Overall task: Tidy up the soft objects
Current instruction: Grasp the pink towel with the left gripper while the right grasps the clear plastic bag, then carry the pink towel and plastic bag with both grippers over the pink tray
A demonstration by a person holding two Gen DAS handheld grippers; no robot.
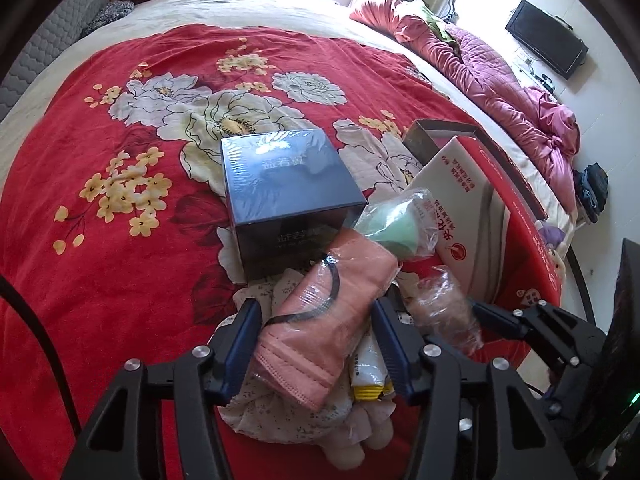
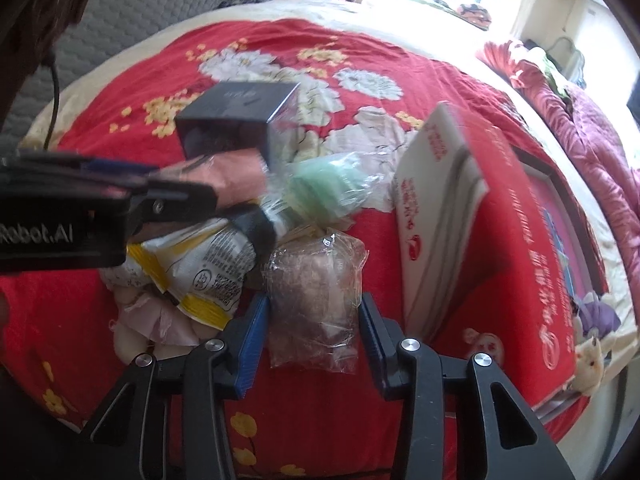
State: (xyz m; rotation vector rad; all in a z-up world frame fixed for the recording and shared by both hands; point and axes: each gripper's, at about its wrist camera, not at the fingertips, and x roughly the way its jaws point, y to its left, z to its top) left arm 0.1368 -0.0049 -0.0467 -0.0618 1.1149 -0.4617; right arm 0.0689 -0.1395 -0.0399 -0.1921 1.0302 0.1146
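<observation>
Both tongs are closing around soft packs on the bed. On the left gripper (image 1: 318,344) the blue pads are pressing the two sides of the pink towel pack (image 1: 320,320), which is wrapped in clear film, so it is gripping it. The right gripper (image 2: 314,334) is standing around the clear bag of brownish cloth (image 2: 314,284); its pads are touching the film on both sides, so I am judging that it is holding this bag too.

Both packs are lying on the red flowered blanket (image 1: 120,240), in a small heap near the dark blue box (image 1: 288,196), with the green pack (image 1: 396,228) and the white box with red writing (image 1: 464,216) just beside.

To do this step well, I think the person should be squeezing the cloth itself and not only the loose film, because film is slipping easily. Lifting slowly and straight up is also wise, since the white and yellow pouch (image 2: 208,276) is lying partly under the left pack and could be dragged along.

The pink pack is pointing away from the left gripper, toward the green pack, with its long axis running along the fingers. The clear bag is also lying lengthwise between the right fingers.
</observation>
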